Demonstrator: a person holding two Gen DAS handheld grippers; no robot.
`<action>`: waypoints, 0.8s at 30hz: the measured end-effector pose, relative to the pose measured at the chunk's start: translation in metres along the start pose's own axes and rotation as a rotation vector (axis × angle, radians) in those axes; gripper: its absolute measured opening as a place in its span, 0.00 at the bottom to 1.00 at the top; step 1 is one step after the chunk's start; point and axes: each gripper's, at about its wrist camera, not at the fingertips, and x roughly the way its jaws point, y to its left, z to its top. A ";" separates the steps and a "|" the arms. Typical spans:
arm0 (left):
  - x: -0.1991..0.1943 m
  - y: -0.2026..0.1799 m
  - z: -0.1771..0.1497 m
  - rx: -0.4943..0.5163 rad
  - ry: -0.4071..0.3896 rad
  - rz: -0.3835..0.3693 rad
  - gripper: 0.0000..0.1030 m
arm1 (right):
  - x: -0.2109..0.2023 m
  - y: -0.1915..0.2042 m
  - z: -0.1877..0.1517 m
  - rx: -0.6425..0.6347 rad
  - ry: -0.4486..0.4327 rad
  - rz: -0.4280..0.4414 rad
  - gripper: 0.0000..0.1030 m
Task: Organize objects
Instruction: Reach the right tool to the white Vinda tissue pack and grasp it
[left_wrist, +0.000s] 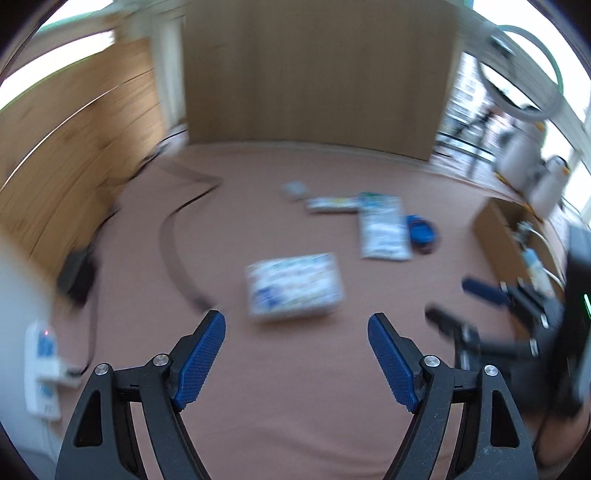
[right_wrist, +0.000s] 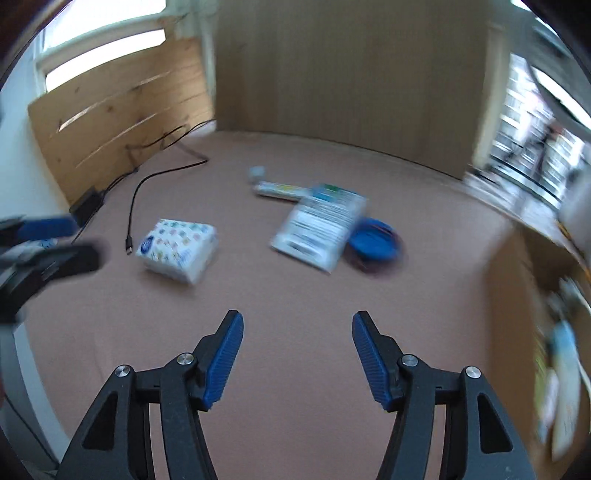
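While the tissue pack (right_wrist: 177, 251) lies alone on the pink table (right_wrist: 295, 350), a flat white pouch (right_wrist: 319, 230) rests beyond it, overlapping a blue bowl (right_wrist: 375, 245), with a long box (right_wrist: 282, 191) and small grey item (right_wrist: 256, 172) behind. Both tools, left (left_wrist: 296, 356) and right (right_wrist: 297, 354), hover released and empty.

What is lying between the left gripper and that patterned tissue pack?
Nothing visible. The left gripper is open and empty, and only bare pink surface lies between it and the tissue pack. The black cable runs off to the left, clear of the path.
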 end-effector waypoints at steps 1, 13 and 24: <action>-0.001 0.016 -0.007 -0.028 0.007 0.018 0.80 | 0.012 0.007 0.012 -0.031 0.005 0.011 0.56; 0.010 0.104 -0.062 -0.192 0.082 0.068 0.80 | 0.079 0.061 0.073 -0.332 0.168 0.103 0.56; 0.034 0.119 -0.053 -0.241 0.102 0.065 0.80 | 0.008 0.104 -0.007 -0.496 -0.021 0.140 0.75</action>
